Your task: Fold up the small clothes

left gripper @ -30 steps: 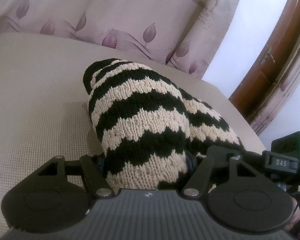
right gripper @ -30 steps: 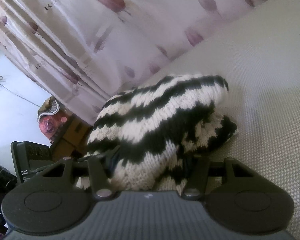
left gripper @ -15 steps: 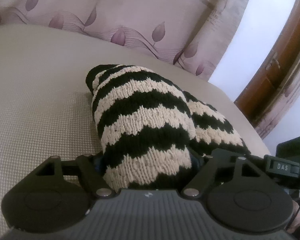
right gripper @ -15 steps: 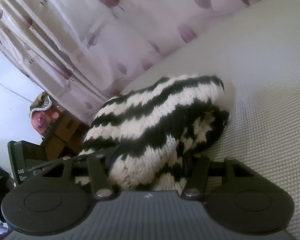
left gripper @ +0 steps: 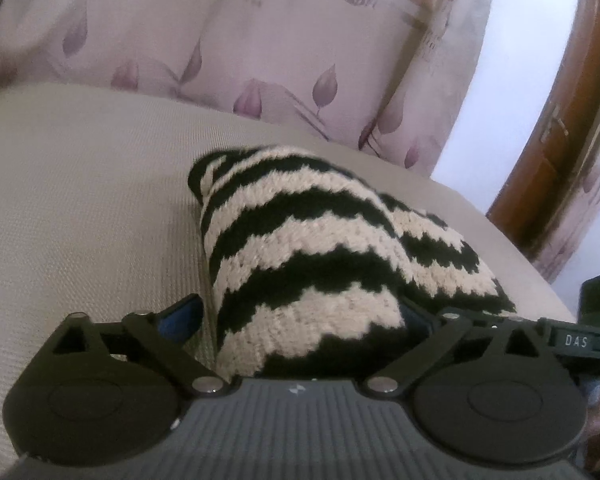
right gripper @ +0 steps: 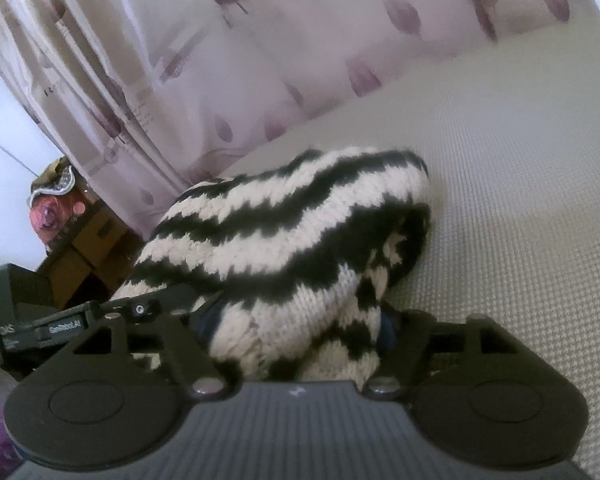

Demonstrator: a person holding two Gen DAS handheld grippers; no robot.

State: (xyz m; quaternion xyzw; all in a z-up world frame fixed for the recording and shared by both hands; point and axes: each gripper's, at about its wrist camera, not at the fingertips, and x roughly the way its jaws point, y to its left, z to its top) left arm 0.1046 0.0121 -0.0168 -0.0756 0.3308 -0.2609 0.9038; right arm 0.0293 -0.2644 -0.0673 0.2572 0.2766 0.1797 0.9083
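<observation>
A small black-and-cream zigzag-striped knitted garment (left gripper: 300, 252) lies bunched and doubled over on the beige cushion (left gripper: 80, 200). My left gripper (left gripper: 300, 316) has its jaws wide apart around the near end of the knit, with a gap at the blue left pad (left gripper: 180, 312). In the right wrist view the same garment (right gripper: 284, 240) fills the space between the jaws of my right gripper (right gripper: 296, 324), which stand wide apart too. The fingertips of both grippers are mostly hidden by the knit.
A pink curtain with purple leaf prints (left gripper: 260, 40) hangs behind the cushion. A brown wooden door frame (left gripper: 560, 120) stands at the right. The other gripper's body (right gripper: 28, 320) and cardboard boxes (right gripper: 92, 240) show at the left of the right wrist view.
Both grippers have opened wider around the garment, and a gap shows at the left gripper's blue pad. The knit has settled lower on the cushion.
</observation>
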